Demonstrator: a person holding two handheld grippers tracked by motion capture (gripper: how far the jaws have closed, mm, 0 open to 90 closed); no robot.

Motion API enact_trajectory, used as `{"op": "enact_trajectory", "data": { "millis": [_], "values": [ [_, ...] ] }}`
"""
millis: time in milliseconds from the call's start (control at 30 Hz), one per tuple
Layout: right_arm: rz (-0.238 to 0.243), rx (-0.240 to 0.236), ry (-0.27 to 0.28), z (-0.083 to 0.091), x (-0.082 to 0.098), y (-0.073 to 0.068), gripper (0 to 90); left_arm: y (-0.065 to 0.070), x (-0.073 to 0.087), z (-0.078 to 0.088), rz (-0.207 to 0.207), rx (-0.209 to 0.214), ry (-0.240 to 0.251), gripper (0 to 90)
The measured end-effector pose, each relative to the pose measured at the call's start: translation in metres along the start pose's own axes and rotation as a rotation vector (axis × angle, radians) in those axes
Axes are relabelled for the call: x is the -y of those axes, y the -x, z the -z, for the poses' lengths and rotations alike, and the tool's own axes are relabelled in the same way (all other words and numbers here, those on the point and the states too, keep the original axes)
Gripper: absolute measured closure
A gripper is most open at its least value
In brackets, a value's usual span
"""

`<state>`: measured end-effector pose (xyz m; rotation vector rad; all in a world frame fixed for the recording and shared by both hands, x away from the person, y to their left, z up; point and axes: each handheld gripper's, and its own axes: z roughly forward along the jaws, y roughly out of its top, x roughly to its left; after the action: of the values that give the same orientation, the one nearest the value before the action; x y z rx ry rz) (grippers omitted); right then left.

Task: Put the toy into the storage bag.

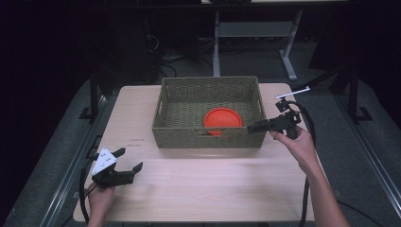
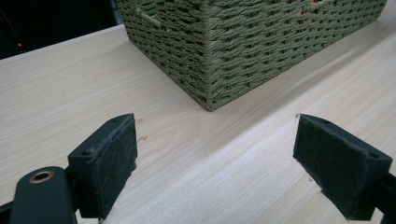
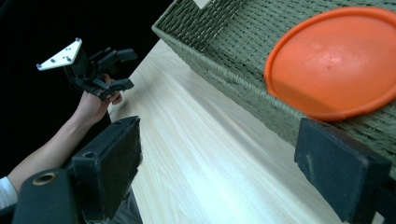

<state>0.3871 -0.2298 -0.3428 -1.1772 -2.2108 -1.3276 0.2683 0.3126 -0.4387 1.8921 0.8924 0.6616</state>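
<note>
An olive woven basket (image 1: 208, 113) stands at the back middle of the light wooden table (image 1: 203, 184). An orange plate (image 1: 222, 118) lies tilted inside it, against the front wall. My right gripper (image 1: 250, 126) is open beside the basket's front right corner, pointing left at it; in the right gripper view its jaws (image 3: 219, 156) frame the basket (image 3: 233, 74) wall and the orange plate (image 3: 334, 60). My left gripper (image 1: 129, 159) is open low over the table's front left, with nothing between its jaws (image 2: 217, 149), facing the basket (image 2: 243, 42) corner. The left gripper (image 3: 124, 70) is also seen far off.
Bare tabletop (image 2: 196, 158) stretches between the left gripper and the basket. The table's front edge is close to both hands. Behind the table, on dark floor, stand the legs of a grey metal frame (image 1: 216, 47). Cables trail from both grippers.
</note>
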Motion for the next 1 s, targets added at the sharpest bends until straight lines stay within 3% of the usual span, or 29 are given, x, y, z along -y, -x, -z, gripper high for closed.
{"op": "enact_trajectory", "data": {
  "millis": [567, 800, 1000],
  "values": [
    [-0.010, -0.028, -0.009, 0.002, 0.038, 0.004, 13.9, 0.001, 0.000, 0.000, 0.004, -0.001, -0.001, 13.0],
    [0.015, -0.022, 0.017, 0.008, 0.051, 0.006, 14.0, 0.001, 0.000, 0.000, -0.001, 0.001, 0.001, 13.0],
    [-0.014, -0.022, 0.029, 0.016, 0.067, 0.013, 14.1, 0.001, 0.000, 0.000, 0.001, 0.005, 0.005, 13.0]
  ]
}}
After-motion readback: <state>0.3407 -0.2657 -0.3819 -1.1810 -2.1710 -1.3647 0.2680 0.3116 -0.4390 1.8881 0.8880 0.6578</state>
